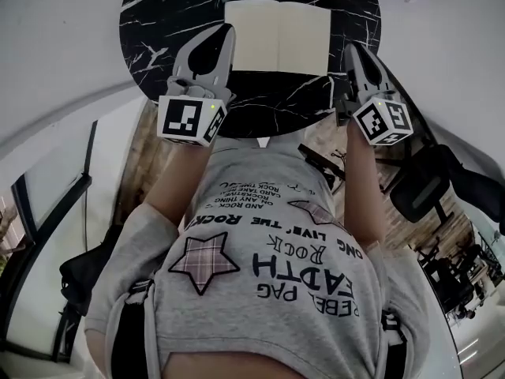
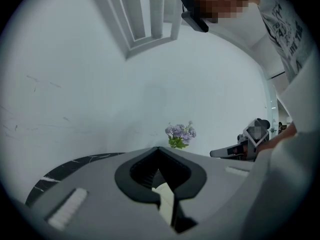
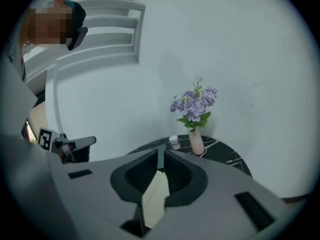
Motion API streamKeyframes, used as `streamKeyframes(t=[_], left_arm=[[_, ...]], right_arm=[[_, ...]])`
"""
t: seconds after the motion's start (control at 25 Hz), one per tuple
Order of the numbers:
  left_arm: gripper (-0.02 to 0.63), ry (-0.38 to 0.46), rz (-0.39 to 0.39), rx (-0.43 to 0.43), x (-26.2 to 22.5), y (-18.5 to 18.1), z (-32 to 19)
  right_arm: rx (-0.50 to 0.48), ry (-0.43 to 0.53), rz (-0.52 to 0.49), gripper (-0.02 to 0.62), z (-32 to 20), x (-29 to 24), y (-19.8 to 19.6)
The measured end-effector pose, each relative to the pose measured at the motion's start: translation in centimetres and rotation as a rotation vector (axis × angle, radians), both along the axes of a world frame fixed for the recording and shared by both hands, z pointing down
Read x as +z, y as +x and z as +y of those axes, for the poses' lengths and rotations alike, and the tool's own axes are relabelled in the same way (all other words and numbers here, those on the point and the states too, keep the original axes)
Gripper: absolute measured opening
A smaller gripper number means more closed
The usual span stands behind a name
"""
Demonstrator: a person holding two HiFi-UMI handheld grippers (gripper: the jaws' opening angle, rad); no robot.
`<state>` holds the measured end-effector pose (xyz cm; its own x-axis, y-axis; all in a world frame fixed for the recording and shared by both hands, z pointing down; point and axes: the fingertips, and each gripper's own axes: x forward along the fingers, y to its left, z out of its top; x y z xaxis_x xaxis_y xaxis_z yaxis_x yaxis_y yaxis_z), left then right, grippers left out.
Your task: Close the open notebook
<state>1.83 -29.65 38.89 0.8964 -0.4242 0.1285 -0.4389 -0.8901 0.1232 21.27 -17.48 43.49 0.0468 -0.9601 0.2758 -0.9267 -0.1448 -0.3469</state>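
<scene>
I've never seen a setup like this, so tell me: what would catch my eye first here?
An open notebook with blank cream pages lies on a round black marble table, at the top of the head view. The left gripper and the right gripper, both grey with jaws together, flank it on either side. Purple flowers in a pink vase stand on the table's far side.

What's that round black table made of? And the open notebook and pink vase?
The table looks like polished black marble, or an imitation: glossy, with white veins. The notebook is matte cream paper, blank pages. The vase seems smooth pink ceramic, but it's too small to be sure.
</scene>
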Motion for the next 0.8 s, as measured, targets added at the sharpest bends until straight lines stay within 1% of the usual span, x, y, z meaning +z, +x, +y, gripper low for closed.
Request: streamKeyframes(t=[0.12, 0.36, 0.4, 0.48, 0.6, 0.8], left_arm=[[0.009, -0.03, -0.042, 0.012, 2.7, 0.1, 0.3], [0.009, -0.066, -0.125, 0.016, 8.2, 0.7, 0.3], [0.009, -0.072, -0.141, 0.015, 9.1, 0.6, 0.4], [0.009, -0.084, -0.171, 0.012, 10.7, 0.5, 0.7], [0.009, -0.099, -0.202, 0.014, 12.6, 0.7, 0.7], [0.009, -0.111, -0.232, 0.01, 14.8, 1.0, 0.8]], right_arm=[[0.042, -0.061, 0.007, 0.015, 0.4, 3.0, 0.7], [0.035, -0.202, -0.066, 0.02, 1.0, 10.0, 0.9], [0.032, -0.232, -0.077, 0.031, 1.2, 11.1, 0.7], [0.017, -0.292, -0.107, 0.118, 1.7, 13.1, 0.2], [0.004, -0.356, -0.131, 0.137, 1.9, 15.4, -0.2], [0.022, -0.433, -0.111, 0.149, 2.5, 17.9, 0.1]])
